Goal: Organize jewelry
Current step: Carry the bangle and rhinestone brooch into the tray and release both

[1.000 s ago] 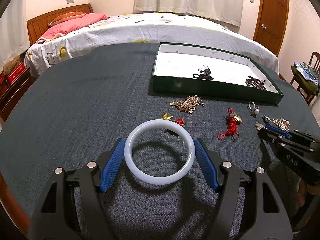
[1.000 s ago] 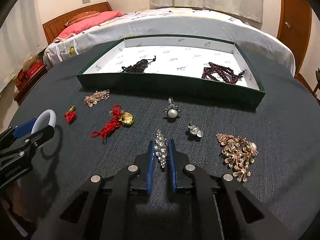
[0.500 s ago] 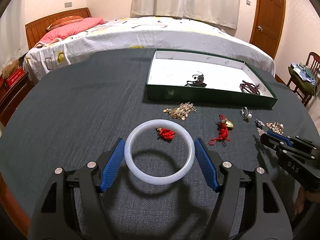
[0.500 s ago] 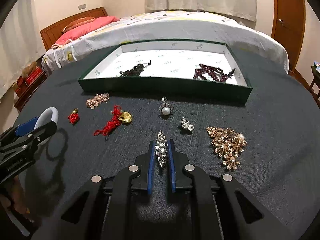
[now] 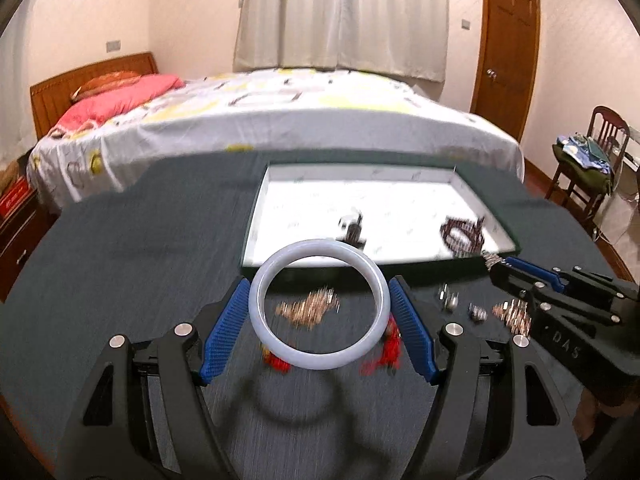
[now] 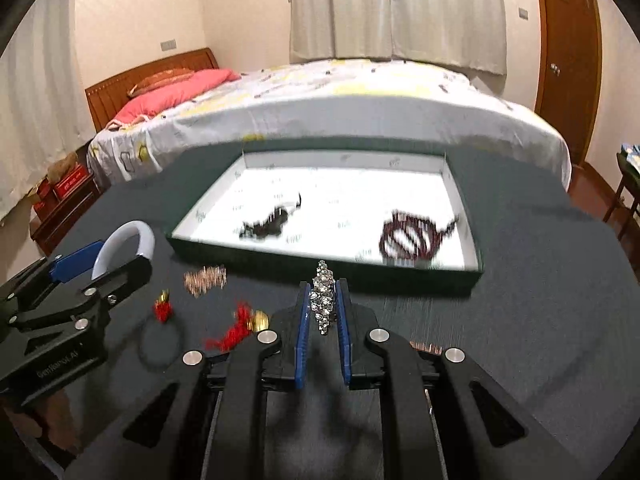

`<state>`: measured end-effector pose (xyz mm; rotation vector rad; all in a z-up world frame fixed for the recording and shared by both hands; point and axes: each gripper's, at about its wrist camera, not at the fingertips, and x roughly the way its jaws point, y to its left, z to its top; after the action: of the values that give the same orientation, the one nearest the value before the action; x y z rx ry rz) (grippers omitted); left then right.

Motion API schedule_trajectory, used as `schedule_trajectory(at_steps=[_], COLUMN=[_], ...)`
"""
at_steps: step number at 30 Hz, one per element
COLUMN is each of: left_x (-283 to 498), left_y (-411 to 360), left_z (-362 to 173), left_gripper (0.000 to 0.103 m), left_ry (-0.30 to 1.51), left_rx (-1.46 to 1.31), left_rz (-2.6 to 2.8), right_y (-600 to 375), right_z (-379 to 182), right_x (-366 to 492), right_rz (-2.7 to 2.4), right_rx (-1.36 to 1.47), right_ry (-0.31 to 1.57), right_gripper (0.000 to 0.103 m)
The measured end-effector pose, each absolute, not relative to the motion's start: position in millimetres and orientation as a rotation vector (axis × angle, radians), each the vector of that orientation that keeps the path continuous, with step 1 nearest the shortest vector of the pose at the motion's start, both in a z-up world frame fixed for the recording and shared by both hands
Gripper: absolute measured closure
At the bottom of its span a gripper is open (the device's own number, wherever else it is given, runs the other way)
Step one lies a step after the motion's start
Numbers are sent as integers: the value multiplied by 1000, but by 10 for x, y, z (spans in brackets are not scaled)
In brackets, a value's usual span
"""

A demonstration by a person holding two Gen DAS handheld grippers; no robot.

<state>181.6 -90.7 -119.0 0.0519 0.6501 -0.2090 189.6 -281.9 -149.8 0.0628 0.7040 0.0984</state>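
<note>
The left claw (image 5: 320,316) grips a white bangle (image 5: 319,304) across its width, blue pads pressed to both sides, lifted clear of the dark surface (image 5: 120,280). Carry it level over the near wall of the green tray (image 5: 256,216) and lower it onto the bare white floor on the left, away from the dark bracelet (image 6: 268,222), before letting go, since a hard ring would likely roll or chip if dropped. To the right, the right claw (image 6: 323,312) is closed on a crystal brooch (image 6: 323,300), held above the surface; set it down between the two beaded pieces, short of the maroon bead strand (image 6: 408,238). Loose pieces remain on the surface
</note>
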Motion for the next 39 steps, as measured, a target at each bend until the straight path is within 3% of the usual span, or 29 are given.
schedule_trajectory(at_steps=[11, 23, 39], left_x=[2545, 3414, 3610], left_y=[-1067, -1153, -1144], left_z=[-1066, -1725, -1996], left_gripper=[34, 34, 34], left_ry=[585, 785, 875], left_rx=[63, 63, 82], left_rz=[-215, -202, -213], right_y=[-2821, -2907, -2921], right_z=[-1392, -1878, -2139], right_x=[2493, 3085, 3265], right_rz=[86, 55, 58], right_rx=[62, 69, 75], right_ry=[664, 770, 864], right_gripper=[90, 90, 90])
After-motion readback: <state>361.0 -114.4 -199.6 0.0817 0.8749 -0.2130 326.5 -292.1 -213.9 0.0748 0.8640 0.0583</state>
